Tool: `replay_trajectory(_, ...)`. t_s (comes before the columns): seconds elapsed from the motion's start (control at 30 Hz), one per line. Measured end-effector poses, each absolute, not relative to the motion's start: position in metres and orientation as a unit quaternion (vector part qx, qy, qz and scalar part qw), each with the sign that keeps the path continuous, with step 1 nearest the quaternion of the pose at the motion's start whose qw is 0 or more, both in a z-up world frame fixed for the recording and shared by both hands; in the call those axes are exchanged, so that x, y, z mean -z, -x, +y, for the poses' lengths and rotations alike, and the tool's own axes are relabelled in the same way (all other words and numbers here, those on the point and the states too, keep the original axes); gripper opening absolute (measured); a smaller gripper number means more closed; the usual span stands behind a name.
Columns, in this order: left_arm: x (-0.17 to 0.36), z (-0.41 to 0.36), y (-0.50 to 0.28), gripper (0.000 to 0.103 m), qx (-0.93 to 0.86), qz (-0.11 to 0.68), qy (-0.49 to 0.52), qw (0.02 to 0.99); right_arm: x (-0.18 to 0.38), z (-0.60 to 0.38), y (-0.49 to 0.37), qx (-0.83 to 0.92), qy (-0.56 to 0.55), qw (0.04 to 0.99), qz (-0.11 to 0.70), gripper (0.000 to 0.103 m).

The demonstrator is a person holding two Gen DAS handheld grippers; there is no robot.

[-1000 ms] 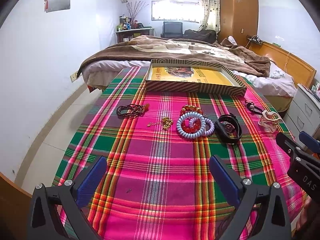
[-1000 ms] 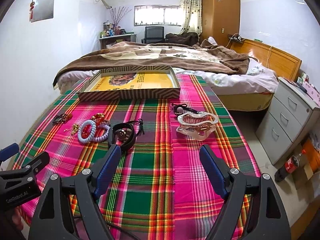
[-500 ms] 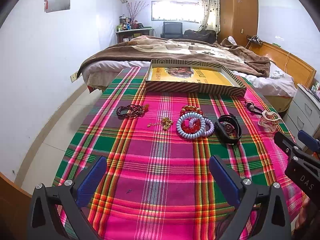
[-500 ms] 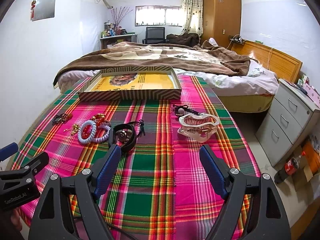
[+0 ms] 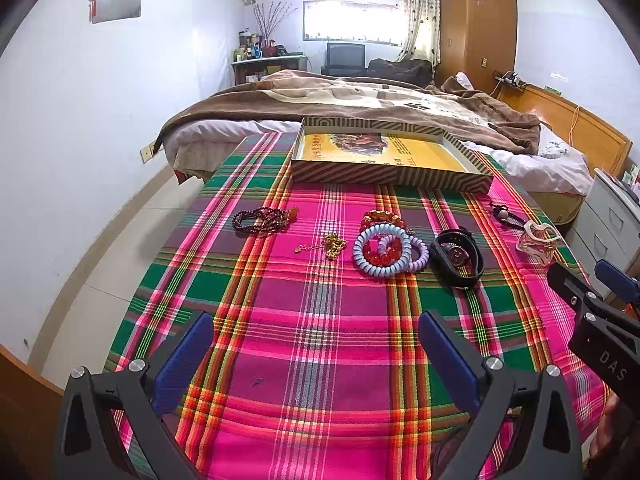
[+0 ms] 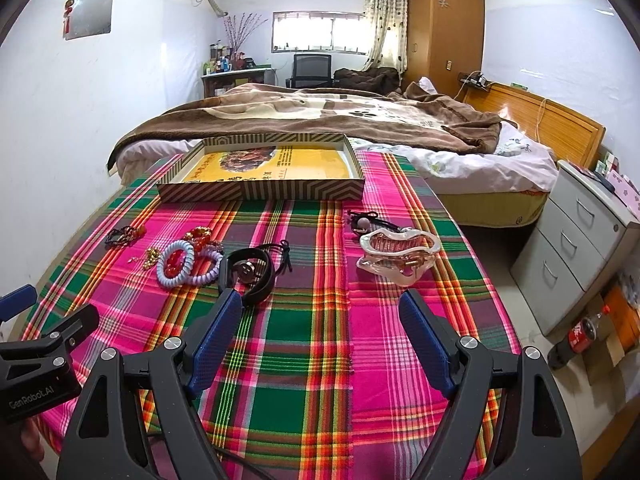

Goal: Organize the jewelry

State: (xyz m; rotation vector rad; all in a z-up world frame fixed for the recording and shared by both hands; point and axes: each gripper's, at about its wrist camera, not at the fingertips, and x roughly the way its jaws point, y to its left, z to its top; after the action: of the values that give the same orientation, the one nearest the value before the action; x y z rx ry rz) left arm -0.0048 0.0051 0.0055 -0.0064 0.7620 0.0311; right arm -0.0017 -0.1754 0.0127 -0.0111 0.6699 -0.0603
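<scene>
Right wrist view: our right gripper (image 6: 320, 334) and left gripper (image 5: 316, 354) gape empty above the plaid tablecloth (image 6: 304, 344). The black strap watch (image 6: 249, 270) lies nearest; light, floppy, so we'd pinch its band.

Both wrist views face the tablecloth (image 5: 320, 320) bedward.

Both tools are built alike: the left gripper (image 5: 316, 354) has a black frame of open triangular struts, silver round-headed screws at the joints, and two long fingers faced with dark blue textured pads (image 5: 448, 360). The right gripper (image 6: 320, 338) matches it, blue pads (image 6: 216, 338) and all. White lettering marks the black housings ("DAS" on one, "GenRobot.AI" on the other). A thin black cable trails beneath the right one.
</scene>
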Motion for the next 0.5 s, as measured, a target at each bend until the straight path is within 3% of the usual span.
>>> replay_trajectory(0.5,-0.003,0.005,-0.006,0.103,-0.011,0.381,0.003,0.925,-0.009,-0.176,-0.009,0.027,0.007,0.940,0.339,0.081)
